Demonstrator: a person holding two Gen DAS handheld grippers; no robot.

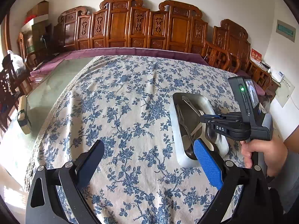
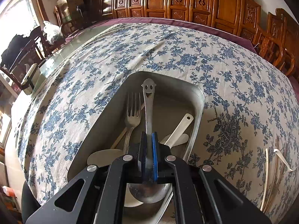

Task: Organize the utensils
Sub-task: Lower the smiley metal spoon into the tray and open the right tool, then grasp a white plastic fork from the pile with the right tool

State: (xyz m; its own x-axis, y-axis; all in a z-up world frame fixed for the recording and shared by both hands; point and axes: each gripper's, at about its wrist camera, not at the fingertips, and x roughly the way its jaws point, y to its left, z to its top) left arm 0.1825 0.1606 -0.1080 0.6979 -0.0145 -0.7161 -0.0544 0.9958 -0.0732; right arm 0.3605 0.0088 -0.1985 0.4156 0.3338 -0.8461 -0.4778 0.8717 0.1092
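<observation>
A metal tray (image 2: 198, 110) lies on the floral tablecloth and also shows in the left wrist view (image 1: 175, 127). It holds a metal fork (image 2: 133, 112), a white spoon (image 2: 179, 128) and a wooden stick. My right gripper (image 2: 149, 136) is shut on a metal spoon (image 2: 147, 100) with a smiley-face handle end, holding it over the tray. The spoon's bowl sits under the fingers. In the left wrist view the right gripper (image 1: 202, 118) reaches over the tray from the right. My left gripper (image 1: 149, 153) is open and empty above the cloth, left of the tray.
Two white curved strips (image 2: 267, 177) lie on the cloth at the right. A small box (image 1: 23, 115) stands on the glass tabletop at the left. Carved wooden chairs (image 1: 121, 24) line the far side of the table.
</observation>
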